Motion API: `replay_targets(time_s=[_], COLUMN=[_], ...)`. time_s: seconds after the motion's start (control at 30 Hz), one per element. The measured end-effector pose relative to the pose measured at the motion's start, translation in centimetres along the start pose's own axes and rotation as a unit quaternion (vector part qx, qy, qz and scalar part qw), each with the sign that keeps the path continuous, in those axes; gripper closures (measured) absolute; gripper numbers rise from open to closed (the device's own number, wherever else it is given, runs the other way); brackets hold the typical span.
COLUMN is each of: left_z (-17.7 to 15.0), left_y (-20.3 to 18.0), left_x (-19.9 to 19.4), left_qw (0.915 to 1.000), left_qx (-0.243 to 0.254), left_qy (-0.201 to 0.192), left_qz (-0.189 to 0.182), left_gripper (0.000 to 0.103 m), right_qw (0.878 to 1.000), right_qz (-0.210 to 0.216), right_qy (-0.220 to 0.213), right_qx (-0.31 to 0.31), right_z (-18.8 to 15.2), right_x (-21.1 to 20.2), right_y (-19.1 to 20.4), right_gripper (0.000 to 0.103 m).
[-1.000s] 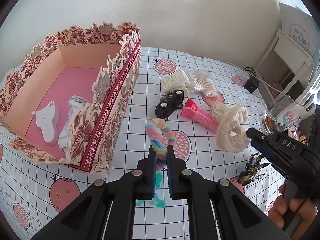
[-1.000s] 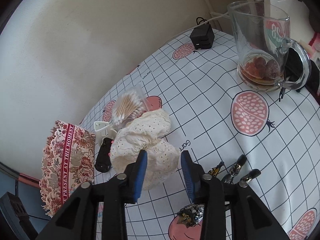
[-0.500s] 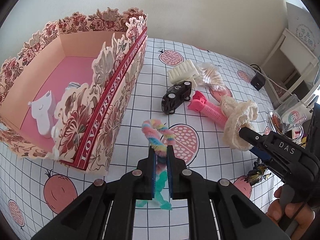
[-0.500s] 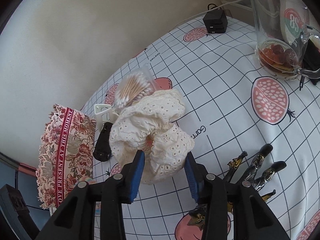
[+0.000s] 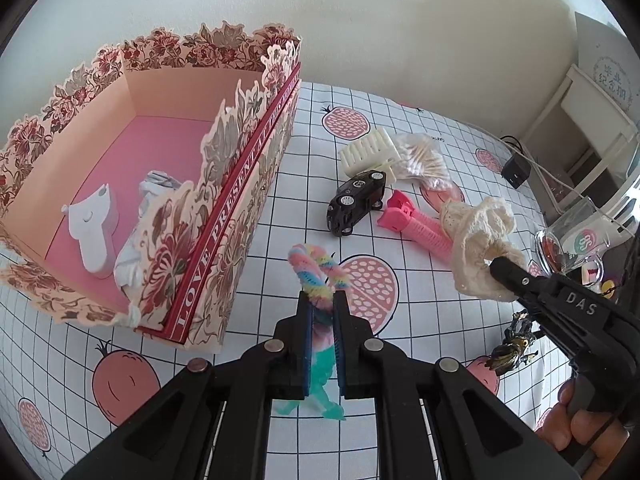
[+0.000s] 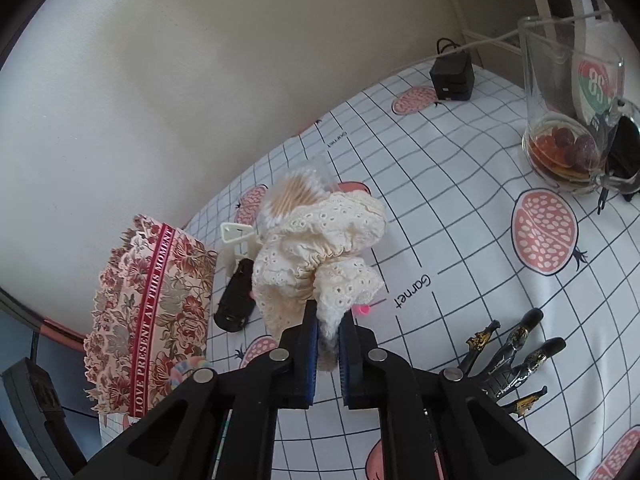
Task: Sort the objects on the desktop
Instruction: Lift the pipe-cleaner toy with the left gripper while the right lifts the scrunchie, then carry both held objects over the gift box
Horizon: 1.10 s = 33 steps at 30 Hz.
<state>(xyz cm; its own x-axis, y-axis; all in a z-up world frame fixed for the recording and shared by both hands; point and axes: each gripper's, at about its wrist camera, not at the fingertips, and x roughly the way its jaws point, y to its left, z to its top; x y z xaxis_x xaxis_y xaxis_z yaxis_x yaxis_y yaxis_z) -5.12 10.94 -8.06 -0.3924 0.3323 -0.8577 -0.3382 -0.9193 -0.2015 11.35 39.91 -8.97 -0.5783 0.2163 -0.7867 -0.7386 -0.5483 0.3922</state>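
Grid-patterned cloth covers the counter (image 5: 256, 240), with the floral box (image 5: 224, 216) at its left. The left gripper (image 5: 323, 312), nearer the box, pinches the rainbow scrunchie (image 5: 316, 276). The right gripper (image 6: 329, 332) has just been closing and now pinches the lace scrunchie (image 6: 320, 248), well to the box's right.

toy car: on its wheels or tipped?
Tipped. The black toy car lies on its side on the checked cloth, its wheels facing sideways toward the camera, beside the pink clip.
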Motion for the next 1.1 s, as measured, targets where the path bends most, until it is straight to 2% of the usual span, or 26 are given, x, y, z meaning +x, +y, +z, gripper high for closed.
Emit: replay_targets(time_s=[0.3,0.53,0.67,0.9,1.1], left_z=[0.7,1.0,1.1,1.4,1.6], left_y=[0.2,0.2,0.3,0.6,1.4], left_x=[-2.8,-4.7,-5.5,-6.9,-8.8], left_qw=[0.9994,0.9985,0.998,0.9963,0.9913], left_qx=[-0.004,-0.003,-0.003,-0.008,-0.021], left_qy=[-0.035,-0.055,-0.064,-0.086,-0.129], left_qz=[0.002,0.004,0.003,0.0,-0.013], left_gripper=[0.094,0.094,0.094,0.094,0.094], right_qw=[0.996,0.983,0.98,0.982,0.98], right_qz=[0.038,0.087,0.096,0.098,0.11], right_qy=[-0.077,-0.158,-0.166,-0.148,-0.145], right_qx=[-0.016,-0.045,-0.049,-0.06,-0.076], right_z=[1.1,1.4,1.6,1.2,0.5], right_x=[-4.8,-9.5,-10.3,-9.9,-9.7], right_y=[2.1,4.4,5.2,6.6,7.9], right_gripper=[0.094,0.094,0.094,0.094,0.093])
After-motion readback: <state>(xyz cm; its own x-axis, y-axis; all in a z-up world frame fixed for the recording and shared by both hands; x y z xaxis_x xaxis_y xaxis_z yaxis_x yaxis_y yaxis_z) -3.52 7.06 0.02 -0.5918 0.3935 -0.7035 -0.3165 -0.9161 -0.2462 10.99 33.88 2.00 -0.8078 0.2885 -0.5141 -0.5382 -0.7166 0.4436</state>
